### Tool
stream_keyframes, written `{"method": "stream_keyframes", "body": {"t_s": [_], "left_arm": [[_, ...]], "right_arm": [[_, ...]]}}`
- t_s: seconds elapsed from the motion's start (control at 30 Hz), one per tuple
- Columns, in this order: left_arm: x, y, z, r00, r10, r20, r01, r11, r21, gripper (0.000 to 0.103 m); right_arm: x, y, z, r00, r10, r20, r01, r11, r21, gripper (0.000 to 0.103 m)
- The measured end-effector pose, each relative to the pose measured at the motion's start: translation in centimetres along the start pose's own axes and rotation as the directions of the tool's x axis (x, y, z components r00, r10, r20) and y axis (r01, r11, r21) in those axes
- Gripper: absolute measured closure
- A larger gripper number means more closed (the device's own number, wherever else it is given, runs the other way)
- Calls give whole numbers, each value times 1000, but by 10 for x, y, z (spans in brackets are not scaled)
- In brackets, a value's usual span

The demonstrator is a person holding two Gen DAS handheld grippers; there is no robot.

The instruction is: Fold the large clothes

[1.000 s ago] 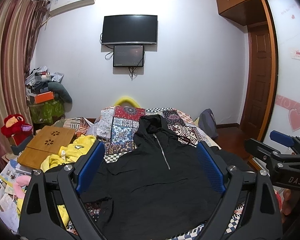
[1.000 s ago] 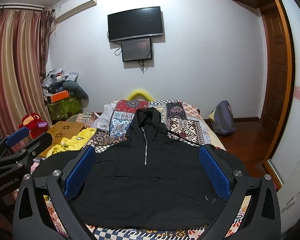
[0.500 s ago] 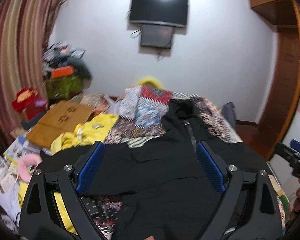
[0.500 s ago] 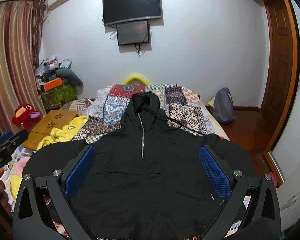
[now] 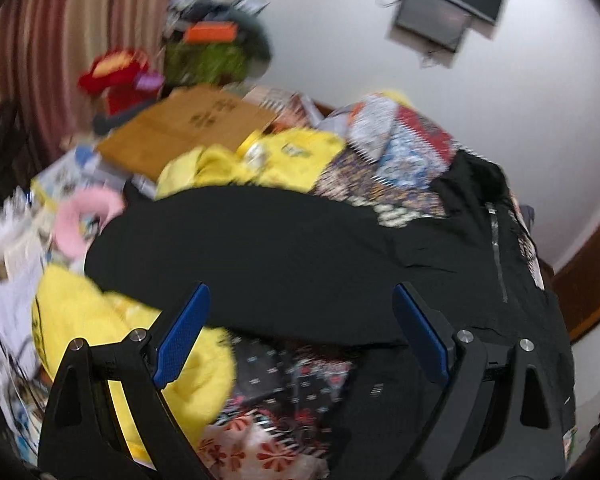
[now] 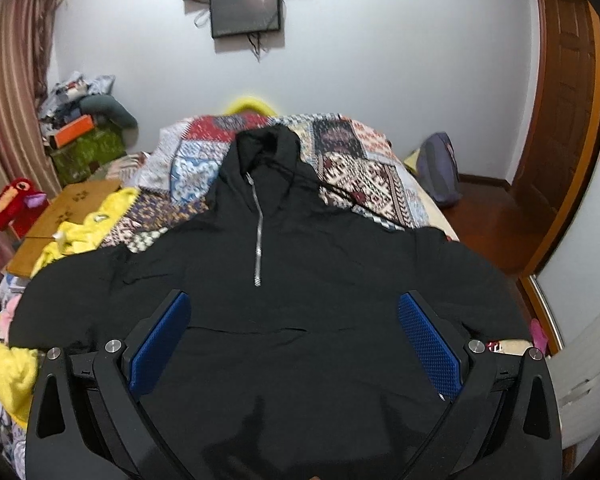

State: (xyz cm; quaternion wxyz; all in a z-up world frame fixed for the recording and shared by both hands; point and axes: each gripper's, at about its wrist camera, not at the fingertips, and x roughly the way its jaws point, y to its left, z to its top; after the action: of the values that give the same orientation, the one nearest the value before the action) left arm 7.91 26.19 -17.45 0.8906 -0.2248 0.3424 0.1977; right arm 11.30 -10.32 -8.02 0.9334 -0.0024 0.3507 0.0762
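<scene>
A black hooded jacket [image 6: 284,292] with a half zip lies flat and face up on the patchwork bed cover [image 6: 364,176], hood at the far end, sleeves spread to both sides. My right gripper [image 6: 294,340] hovers open above its chest and lower body, nothing between the blue pads. In the blurred left wrist view, my left gripper [image 5: 300,332] is open above the jacket's left sleeve [image 5: 236,256], which stretches toward the bed's left edge. The jacket's zip [image 5: 496,248] shows at the right there.
Yellow clothing [image 5: 112,336] lies under and beside the left sleeve. A wooden lap table [image 6: 64,216], a red plush toy [image 6: 14,204] and papers crowd the bed's left side. A bag [image 6: 438,172] and a wooden door [image 6: 560,92] are at the right.
Both grippers have moved lower and closer to the jacket. The left one has swung left and tilted, now over the left sleeve; the right stays centred over the body. Both stay open.
</scene>
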Motion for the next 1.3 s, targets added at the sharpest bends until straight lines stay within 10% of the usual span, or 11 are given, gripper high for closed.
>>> {"method": "stream_keyframes", "body": {"t_s": [0.3, 0.53, 0.67, 0.93, 1.1, 1.3], "left_arm": [[44, 93, -3, 989, -55, -134, 21, 970, -240, 10], [86, 151, -19, 945, -268, -187, 131, 836, -533, 25], [97, 165, -13, 954, -252, -163, 120, 819, -561, 30], [124, 179, 15, 977, -125, -174, 21, 865, -502, 47], [132, 179, 30, 983, -17, -180, -75, 869, -489, 78], [108, 138, 70, 986, 128, -109, -156, 934, -320, 89]], "right_arm": [[31, -11, -6, 996, -1, -91, 2, 1000, 20, 0], [45, -11, -8, 991, -2, -133, 7, 999, 35, 0], [48, -11, -8, 990, -9, -144, 13, 1000, 25, 0], [49, -5, -3, 990, -22, -137, 24, 1000, 8, 0], [48, -1, 1, 991, -34, -130, 33, 999, -17, 0], [46, 0, 7, 992, -41, -117, 35, 998, -53, 0]]}}
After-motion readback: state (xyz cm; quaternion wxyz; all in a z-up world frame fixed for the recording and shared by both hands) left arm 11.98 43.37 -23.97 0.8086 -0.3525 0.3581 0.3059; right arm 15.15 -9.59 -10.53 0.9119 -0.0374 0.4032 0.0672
